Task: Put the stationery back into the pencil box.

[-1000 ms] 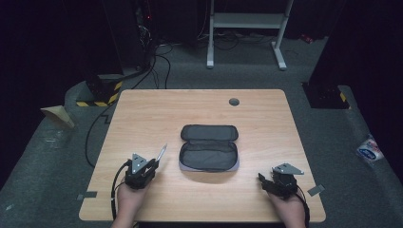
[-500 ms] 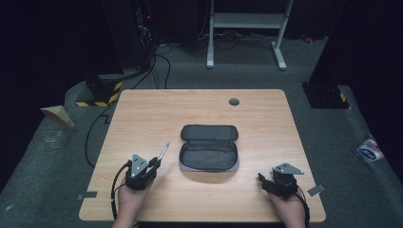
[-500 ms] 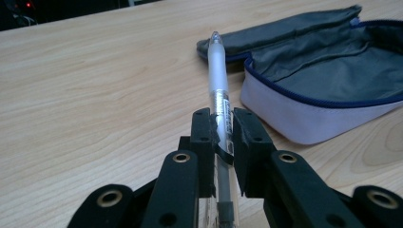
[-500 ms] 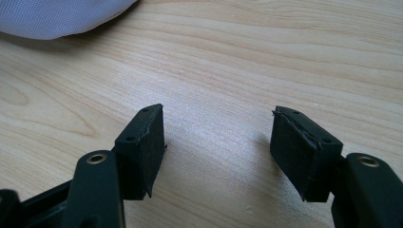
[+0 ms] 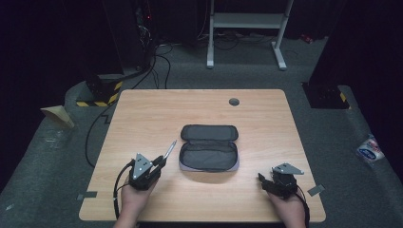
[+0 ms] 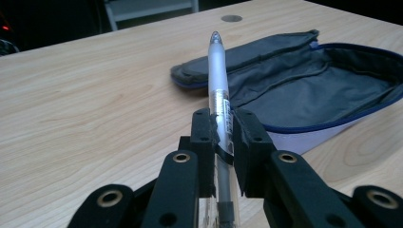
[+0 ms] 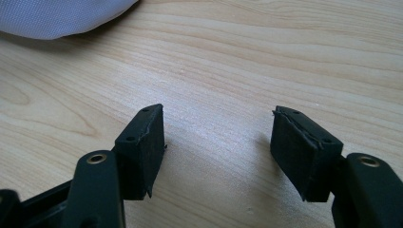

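A grey zip pencil case [image 5: 209, 147] lies open in the middle of the wooden table [image 5: 142, 114], its lid folded back. My left gripper [image 5: 160, 161] is at the front left, shut on a white translucent pen [image 5: 169, 149] whose tip points toward the case. In the left gripper view the pen [image 6: 218, 71] stands up between the pads [image 6: 206, 137], with the case [image 6: 304, 80] just beyond it. At the front right my right gripper [image 5: 263, 180] rests low over the table, open with nothing between its jaws [image 7: 218, 142].
A round grommet hole [image 5: 234, 101] sits near the table's far edge. Beyond the table are a white stand [image 5: 247, 21], cables [image 5: 157, 57] on the floor and a yellow-black striped block [image 5: 97, 95]. Bare wood surrounds the case.
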The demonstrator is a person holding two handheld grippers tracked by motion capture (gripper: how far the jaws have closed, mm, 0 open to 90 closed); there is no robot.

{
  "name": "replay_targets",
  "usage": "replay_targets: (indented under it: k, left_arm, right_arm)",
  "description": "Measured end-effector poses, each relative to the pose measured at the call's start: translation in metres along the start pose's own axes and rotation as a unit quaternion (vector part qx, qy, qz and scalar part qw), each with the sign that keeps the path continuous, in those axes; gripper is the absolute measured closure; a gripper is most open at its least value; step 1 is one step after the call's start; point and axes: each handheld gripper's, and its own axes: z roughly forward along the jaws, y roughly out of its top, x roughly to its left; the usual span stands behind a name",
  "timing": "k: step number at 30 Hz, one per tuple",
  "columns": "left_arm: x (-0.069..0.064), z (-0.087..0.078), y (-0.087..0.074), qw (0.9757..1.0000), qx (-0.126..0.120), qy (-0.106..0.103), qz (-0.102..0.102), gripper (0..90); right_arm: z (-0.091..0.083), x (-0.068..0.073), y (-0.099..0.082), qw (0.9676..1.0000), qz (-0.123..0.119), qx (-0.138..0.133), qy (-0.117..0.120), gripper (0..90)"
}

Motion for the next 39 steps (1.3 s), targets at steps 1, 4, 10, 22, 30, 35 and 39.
replay_targets:
  k: [1,4,10,22,30,35,39]
  left_arm:
    - [-0.001,0.001,0.001,1.0,-0.002,-0.007,-0.004,79.2]
    - [-0.002,0.007,0.007,0.9997,0.005,-0.024,-0.005,79.2]
    - [-0.005,0.015,0.022,0.9986,0.016,-0.05,0.007,79.2]
    - [-0.017,0.035,0.038,0.9952,0.03,-0.088,0.031,79.2]
    - [-0.024,0.054,0.045,0.9924,0.045,-0.11,0.032,79.1]
    - [-0.03,0.065,0.048,0.9906,0.046,-0.126,0.028,79.2]
    - [-0.036,0.074,0.05,0.9891,0.046,-0.138,0.024,79.1]
  right_arm:
    - [0.0,0.0,0.0,1.0,0.002,0.0,0.002,35.6]
    - [0.0,0.0,0.0,1.0,0.001,0.0,0.003,35.7]
    - [0.0,0.0,0.0,1.0,-0.001,0.001,0.004,35.8]
    - [-0.001,0.002,0.0,1.0,-0.003,0.001,0.001,36.1]
    - [0.0,0.001,0.0,1.0,-0.003,0.0,0.003,36.1]
    - [0.0,0.001,0.0,1.0,-0.003,0.0,0.004,36.2]
    - [0.0,0.001,0.0,1.0,-0.003,0.0,0.004,36.3]
